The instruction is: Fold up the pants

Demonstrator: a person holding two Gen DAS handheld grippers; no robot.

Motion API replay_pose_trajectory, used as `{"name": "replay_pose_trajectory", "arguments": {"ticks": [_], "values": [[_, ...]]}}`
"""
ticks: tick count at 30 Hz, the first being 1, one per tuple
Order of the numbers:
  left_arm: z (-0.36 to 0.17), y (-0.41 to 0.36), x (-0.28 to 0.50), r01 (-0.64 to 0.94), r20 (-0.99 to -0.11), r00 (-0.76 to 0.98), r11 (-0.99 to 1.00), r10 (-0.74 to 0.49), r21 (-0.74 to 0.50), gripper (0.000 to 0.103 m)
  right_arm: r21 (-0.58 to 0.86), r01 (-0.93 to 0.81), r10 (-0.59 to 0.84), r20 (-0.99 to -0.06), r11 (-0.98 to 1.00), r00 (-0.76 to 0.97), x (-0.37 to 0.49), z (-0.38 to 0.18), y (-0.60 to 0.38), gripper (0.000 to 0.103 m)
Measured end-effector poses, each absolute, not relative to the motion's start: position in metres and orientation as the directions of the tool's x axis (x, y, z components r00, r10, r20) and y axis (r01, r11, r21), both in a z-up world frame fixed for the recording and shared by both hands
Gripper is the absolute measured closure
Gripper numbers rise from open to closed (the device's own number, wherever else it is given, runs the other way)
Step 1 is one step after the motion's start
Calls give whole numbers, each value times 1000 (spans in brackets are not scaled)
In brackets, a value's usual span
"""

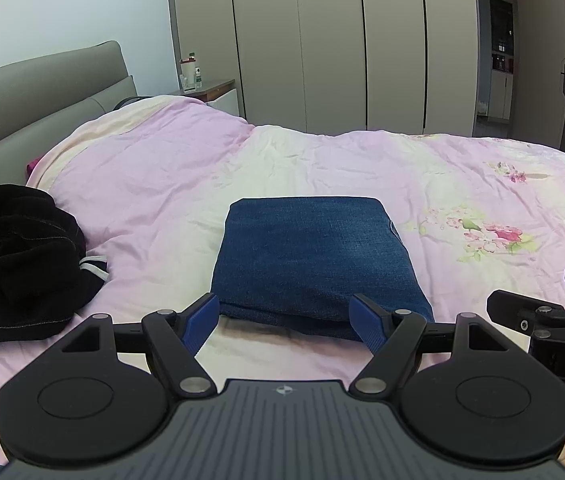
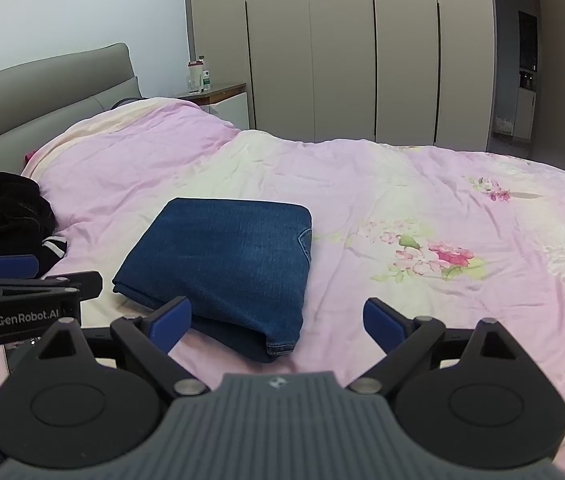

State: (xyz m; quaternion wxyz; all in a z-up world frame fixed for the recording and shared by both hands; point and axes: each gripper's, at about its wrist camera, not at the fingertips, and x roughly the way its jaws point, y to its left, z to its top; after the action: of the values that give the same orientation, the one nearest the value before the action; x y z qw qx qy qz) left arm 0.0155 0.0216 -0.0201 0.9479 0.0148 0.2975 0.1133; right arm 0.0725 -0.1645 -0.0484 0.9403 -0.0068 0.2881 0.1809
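Folded jeans (image 1: 314, 256) on the bed (image 1: 154, 184) — left tongs (image 1: 286, 320) spread wide, empty

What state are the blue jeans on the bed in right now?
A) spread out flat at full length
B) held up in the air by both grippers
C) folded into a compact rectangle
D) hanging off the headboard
C: the jeans lie as a neat folded rectangle on the pink duvet, with both the left gripper and the right gripper open and holding nothing.

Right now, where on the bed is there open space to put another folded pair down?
The widest bare patch of quilt lies right of the folded jeans, over the flower print. Another runs behind them toward the headboard. The left side is crowded by the black clothes pile.
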Motion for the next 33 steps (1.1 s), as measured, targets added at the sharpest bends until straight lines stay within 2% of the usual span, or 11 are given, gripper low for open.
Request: {"name": "replay_pose_trajectory", "arguments": {"ticks": [33], "values": [[-17, 18, 16, -185, -554, 806, 977, 210, 101, 16, 103, -330, 333, -532, 938, 778, 71, -47, -168, 14]]}}
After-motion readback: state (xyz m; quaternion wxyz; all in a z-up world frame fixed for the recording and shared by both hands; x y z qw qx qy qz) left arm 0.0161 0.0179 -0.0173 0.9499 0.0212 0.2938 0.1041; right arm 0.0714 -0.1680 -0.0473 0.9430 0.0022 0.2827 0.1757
